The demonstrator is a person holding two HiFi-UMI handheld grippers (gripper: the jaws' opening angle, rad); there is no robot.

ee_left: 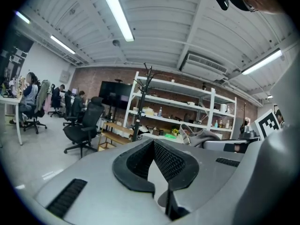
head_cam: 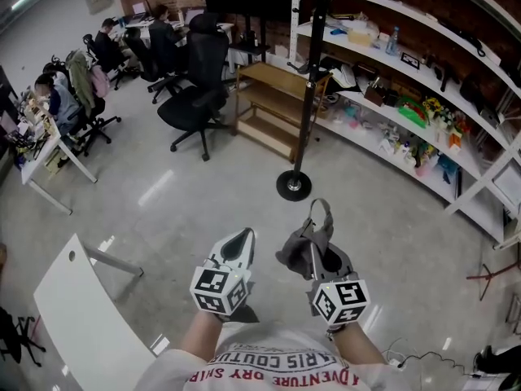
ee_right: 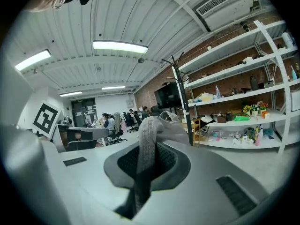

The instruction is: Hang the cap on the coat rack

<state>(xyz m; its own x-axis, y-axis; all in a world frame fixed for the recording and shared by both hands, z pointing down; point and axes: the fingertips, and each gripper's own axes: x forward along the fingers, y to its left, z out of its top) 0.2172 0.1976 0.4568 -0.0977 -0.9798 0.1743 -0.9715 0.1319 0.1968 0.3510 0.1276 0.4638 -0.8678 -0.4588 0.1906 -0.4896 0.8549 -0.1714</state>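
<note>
My right gripper (head_cam: 316, 249) is shut on a grey cap (head_cam: 314, 236), whose fabric bunches up between the jaws and whose strap loops upward. In the right gripper view the cap (ee_right: 151, 131) rises out of the closed gripper (ee_right: 146, 165). The black coat rack (head_cam: 308, 88) stands straight ahead on a round base (head_cam: 294, 186), and its hooks show at the pole's top (ee_right: 176, 64). My left gripper (head_cam: 242, 241) hangs beside the right one, shut and holding nothing, and its own view shows the gripper (ee_left: 153, 145) closed at the tips. The cap (ee_left: 206, 138) lies to its right there.
A black office chair (head_cam: 199, 88) and a low wooden shelf unit (head_cam: 269, 108) stand left of the rack. Long white shelving (head_cam: 407, 116) full of small items runs behind and to the right. A white table (head_cam: 85, 316) is at my near left. People sit at desks (head_cam: 57, 104) far left.
</note>
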